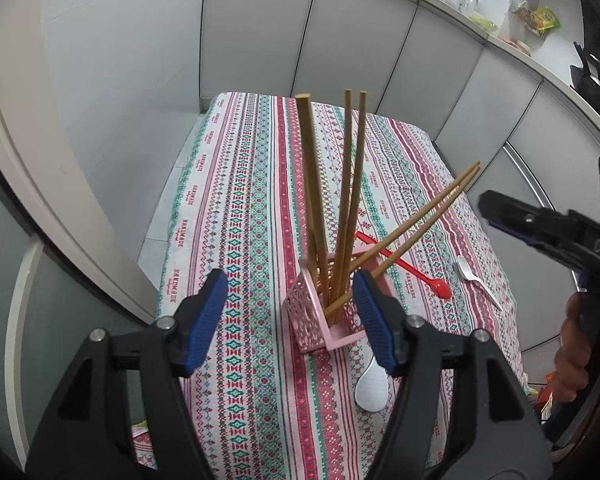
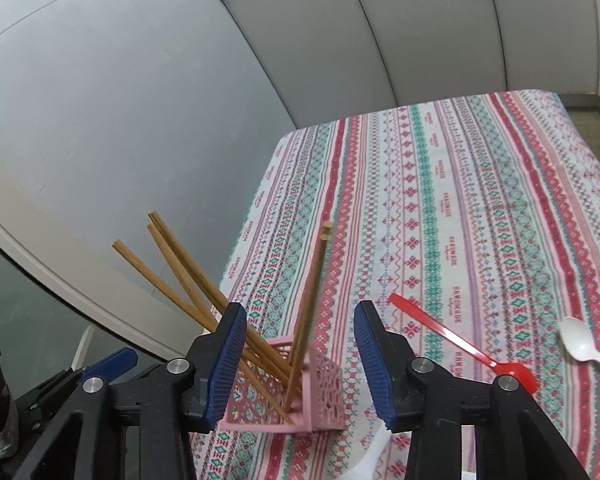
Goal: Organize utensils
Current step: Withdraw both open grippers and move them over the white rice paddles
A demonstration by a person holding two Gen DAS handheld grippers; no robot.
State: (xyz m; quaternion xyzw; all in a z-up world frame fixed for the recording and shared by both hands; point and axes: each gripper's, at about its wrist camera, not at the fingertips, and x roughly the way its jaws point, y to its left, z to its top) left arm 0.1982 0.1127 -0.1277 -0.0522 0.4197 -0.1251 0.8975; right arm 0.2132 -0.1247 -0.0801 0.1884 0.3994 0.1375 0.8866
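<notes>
A pink lattice holder (image 1: 320,320) (image 2: 324,392) stands on the patterned tablecloth (image 1: 240,200) with several wooden chopsticks (image 1: 348,200) (image 2: 188,272) leaning in it. My left gripper (image 1: 292,320) is open astride the holder, its pads clear of the walls. My right gripper (image 2: 300,360) is open too, above the holder, with one chopstick (image 2: 312,300) standing free between its fingers. On the cloth lie a red spoon (image 1: 412,272) (image 2: 460,348), a small white spoon (image 1: 476,280) (image 2: 584,344) and a white rice paddle (image 1: 372,388).
Grey cabinet doors (image 1: 260,32) run behind the table, very close to its far and left edges. A counter with jars, packets and a black pan (image 1: 592,80) sits at upper right. A hand (image 1: 576,360) holds the right gripper's handle.
</notes>
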